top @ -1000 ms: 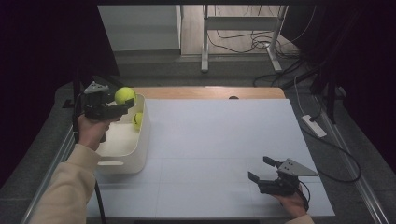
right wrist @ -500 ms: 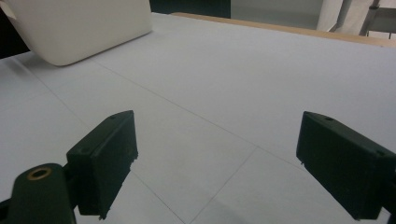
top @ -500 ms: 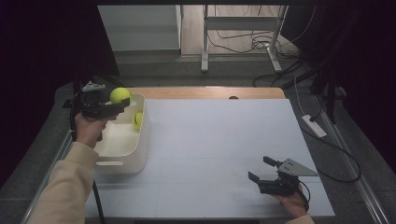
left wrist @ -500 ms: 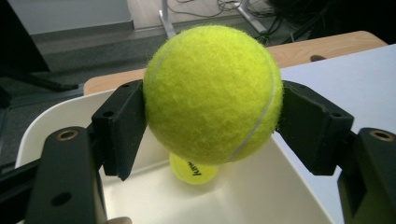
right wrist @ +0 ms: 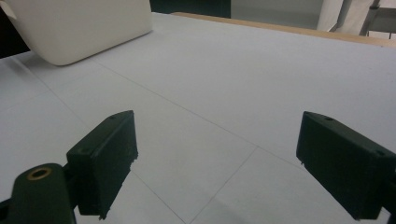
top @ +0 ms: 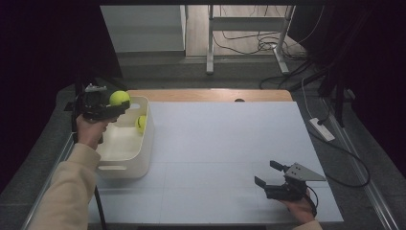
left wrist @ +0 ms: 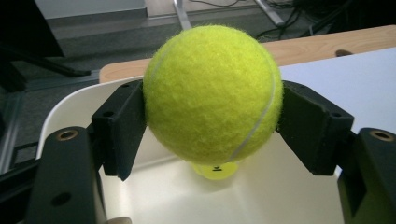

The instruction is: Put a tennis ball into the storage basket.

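High view: your left hand-held gripper (top: 115, 106), clamped on the ball (top: 119, 97), has drifted slightly toward the bin's (top: 143, 148) far left corner and lower, so a drop looks close. Your right hand-held gripper (top: 273, 179) rests on the surface (top: 215, 139), jaws apart, empty. Below, a second ball (top: 140, 123) is half hidden by the held one in the left gripper view.

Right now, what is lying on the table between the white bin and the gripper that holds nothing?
Nothing: in the high view, bare white tabletop stretches from the white bin to the open right gripper.

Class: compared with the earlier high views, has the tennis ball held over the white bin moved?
Yes. The tennis ball has shifted left, towards the near-left side of the white bin, held in the left hand-held gripper.
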The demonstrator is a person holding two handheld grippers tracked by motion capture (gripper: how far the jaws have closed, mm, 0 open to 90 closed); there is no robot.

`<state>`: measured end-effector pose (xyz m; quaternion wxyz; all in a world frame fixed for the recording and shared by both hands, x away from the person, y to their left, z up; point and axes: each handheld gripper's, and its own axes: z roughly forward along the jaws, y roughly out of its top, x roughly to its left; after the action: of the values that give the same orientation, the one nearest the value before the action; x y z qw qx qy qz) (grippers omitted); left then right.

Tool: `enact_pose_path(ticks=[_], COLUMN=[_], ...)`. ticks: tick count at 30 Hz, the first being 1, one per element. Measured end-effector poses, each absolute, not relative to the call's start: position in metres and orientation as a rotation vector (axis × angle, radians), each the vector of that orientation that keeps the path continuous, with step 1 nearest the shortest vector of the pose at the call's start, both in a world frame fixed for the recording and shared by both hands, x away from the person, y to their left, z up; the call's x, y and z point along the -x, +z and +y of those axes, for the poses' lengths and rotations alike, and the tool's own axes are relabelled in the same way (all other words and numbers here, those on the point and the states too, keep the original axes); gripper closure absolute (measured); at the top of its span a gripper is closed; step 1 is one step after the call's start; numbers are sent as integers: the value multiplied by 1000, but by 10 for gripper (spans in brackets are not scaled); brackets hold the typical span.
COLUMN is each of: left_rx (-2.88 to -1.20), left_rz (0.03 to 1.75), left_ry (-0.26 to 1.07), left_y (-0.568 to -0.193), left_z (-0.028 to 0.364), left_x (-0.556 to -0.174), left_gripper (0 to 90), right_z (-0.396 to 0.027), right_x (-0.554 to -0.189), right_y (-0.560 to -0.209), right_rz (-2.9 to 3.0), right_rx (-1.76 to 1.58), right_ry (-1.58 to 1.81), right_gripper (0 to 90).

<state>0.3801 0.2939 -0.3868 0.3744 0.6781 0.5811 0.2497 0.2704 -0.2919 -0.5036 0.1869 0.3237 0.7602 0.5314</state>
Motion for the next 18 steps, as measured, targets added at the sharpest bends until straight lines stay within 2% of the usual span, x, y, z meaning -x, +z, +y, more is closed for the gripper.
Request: enact_pose_path(ticks=[18], left_rx=[-1758], left_rz=[1577], left_ry=[605], left_y=[-399], left_z=[300], left_x=[-392], left_gripper=[277], right_z=[-292], right_x=[-271], right_y=[-504], right_rz=[2139], right_rx=[-913], right_ry=[1496], right_gripper=[126])
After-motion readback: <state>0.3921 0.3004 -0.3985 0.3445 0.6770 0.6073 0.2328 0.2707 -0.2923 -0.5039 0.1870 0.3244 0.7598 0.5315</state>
